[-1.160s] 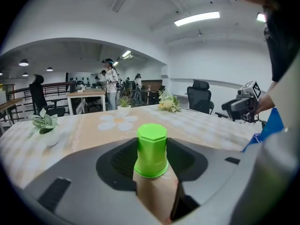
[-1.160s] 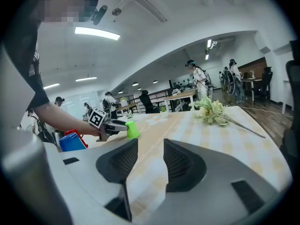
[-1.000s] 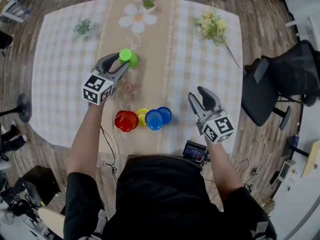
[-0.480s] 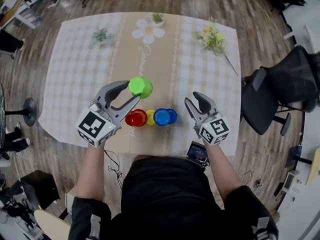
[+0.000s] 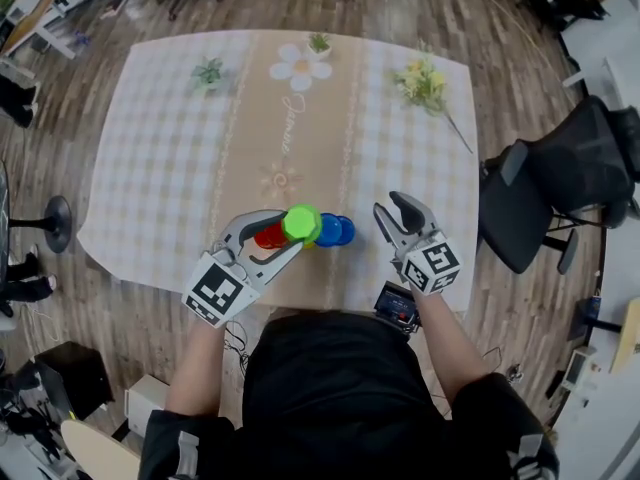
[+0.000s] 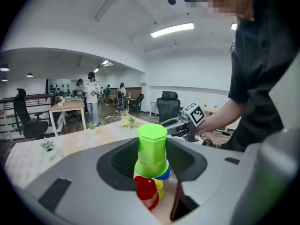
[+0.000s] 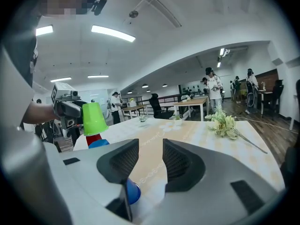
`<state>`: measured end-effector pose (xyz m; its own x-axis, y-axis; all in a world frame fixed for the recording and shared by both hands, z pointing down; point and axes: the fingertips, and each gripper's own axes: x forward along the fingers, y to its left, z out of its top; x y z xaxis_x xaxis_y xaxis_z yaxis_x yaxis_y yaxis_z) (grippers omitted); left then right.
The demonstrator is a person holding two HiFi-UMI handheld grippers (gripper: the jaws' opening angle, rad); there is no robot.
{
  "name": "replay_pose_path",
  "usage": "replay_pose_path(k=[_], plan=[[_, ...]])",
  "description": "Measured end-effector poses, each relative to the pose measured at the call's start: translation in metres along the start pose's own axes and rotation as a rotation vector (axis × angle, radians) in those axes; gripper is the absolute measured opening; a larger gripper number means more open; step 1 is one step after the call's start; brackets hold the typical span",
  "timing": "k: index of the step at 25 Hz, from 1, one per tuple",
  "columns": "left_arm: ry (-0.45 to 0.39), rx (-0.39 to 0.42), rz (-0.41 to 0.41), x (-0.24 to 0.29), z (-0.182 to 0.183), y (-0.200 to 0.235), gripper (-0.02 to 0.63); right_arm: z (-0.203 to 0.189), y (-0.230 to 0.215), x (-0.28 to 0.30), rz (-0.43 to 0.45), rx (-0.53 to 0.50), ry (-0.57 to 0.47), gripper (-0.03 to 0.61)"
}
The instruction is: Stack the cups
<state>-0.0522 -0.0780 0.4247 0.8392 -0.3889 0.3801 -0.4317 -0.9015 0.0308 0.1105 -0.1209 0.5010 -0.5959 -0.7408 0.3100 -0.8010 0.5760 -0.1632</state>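
My left gripper (image 5: 290, 234) is shut on an upside-down green cup (image 5: 301, 223) and holds it in the air just above the row of cups at the table's near edge. In that row a red cup (image 5: 268, 235) lies at the left and two blue cups (image 5: 330, 230) at the right, with a yellow cup (image 6: 160, 189) between them. In the left gripper view the green cup (image 6: 151, 149) sits between the dark pads, over the red cup (image 6: 146, 194). My right gripper (image 5: 388, 204) hovers open and empty to the right of the blue cups.
The checked table (image 5: 170, 148) carries a bouquet (image 5: 425, 80) at the far right and two small potted plants (image 5: 208, 71) at the far edge. A black office chair (image 5: 560, 178) stands right of the table. A small device (image 5: 397, 306) sits at the near edge.
My left gripper has carried the green cup from the table's middle back toward the near edge and up, over the row of cups. The right gripper has barely shifted.
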Motion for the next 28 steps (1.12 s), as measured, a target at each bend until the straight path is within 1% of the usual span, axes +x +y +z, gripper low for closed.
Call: replay_pose_path(k=[3, 8, 16, 20, 24, 26, 28], plan=[[0.017, 0.017, 0.005, 0.001, -0.007, -0.006, 0.187, -0.001, 0.001, 0.000, 0.001, -0.001, 0.002, 0.169], [0.003, 0.017, 0.008, 0.001, -0.008, -0.008, 0.189, -0.002, 0.002, 0.001, 0.004, -0.004, 0.009, 0.167], [0.029, 0.031, -0.010, 0.008, -0.015, -0.012, 0.192, -0.002, 0.001, 0.003, 0.005, -0.006, 0.011, 0.166], [0.022, 0.041, -0.007, 0.007, -0.013, -0.013, 0.202, -0.002, 0.002, 0.004, 0.008, -0.005, 0.013, 0.164], [-0.024, 0.042, 0.013, -0.001, -0.002, -0.010, 0.220, 0.001, 0.005, 0.006, 0.017, -0.008, 0.004, 0.164], [-0.095, 0.021, 0.036, -0.011, 0.014, -0.007, 0.221, 0.009, 0.009, 0.003, 0.038, -0.015, -0.036, 0.163], [-0.177, -0.045, 0.081, -0.029, 0.028, 0.001, 0.221, 0.025, 0.017, -0.002, 0.078, -0.030, -0.120, 0.156]])
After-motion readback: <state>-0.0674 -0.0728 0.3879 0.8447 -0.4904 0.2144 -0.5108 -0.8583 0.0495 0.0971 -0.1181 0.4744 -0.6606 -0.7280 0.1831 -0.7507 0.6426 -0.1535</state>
